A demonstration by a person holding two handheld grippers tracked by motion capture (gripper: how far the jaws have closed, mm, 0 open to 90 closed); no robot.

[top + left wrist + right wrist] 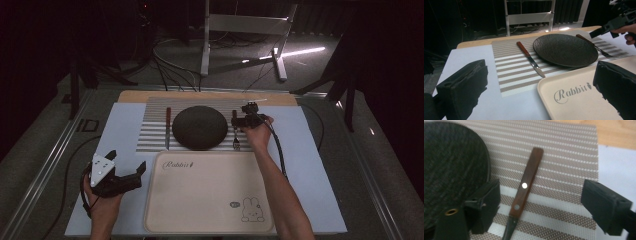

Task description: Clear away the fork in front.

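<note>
Right gripper view: right gripper (539, 207), jaws wide apart and empty, straddles the fork (524, 195) handle, which runs lower-centre to upper-centre.

A dark, rough-textured round plate (200, 127) sits at the centre of a striped woven placemat (152, 131), flanked by cutlery with reddish-brown wooden handles. To its left a knife (168, 128) lies straight along the mat, handle at the far end and blade toward the near edge, apart from the plate. To its right a fork (235, 131) lies just beside the rim, tines pointing to the near edge, its riveted handle (526, 182) flat on the stripes. In front of the mat rests a cream tray (210, 192) printed "Rabbit" with a small bunny figure
</note>
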